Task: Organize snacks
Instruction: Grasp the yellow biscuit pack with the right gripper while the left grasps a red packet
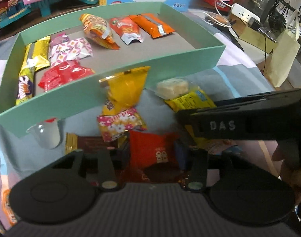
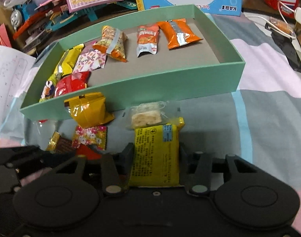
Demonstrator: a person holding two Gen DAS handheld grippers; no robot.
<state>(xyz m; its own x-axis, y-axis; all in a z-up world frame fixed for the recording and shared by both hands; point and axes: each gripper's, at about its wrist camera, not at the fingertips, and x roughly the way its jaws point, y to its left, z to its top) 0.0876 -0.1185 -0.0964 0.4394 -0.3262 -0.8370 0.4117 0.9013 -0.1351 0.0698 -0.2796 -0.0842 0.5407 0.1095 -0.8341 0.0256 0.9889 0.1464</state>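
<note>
**Both tongs straddling packets, box lies straight ahead**

Right tongs: jaws apart, one on each side of the yellow printed packet. Fingers sit right at its edges; can't tell if they press it yet. Packet's long axis runs along the fingers, pointing toward the green box. Clear-wrapped pale cake touches the packet's far end, between it and the box wall.

Left tongs: jaws apart around the red packet, which lies flat on the bed cover, partly under the floral packet. Grip not confirmed.

Key relation: the box is dead ahead of both tools, near wall just beyond the loose pile. Open floor in the box is front-right, past the orange packets. Right tool is nearer that gap, so I judge its packet goes forward and over the wall first. Risk: the cake gets dragged along.

Yellow pouch leans on the box wall.
</note>
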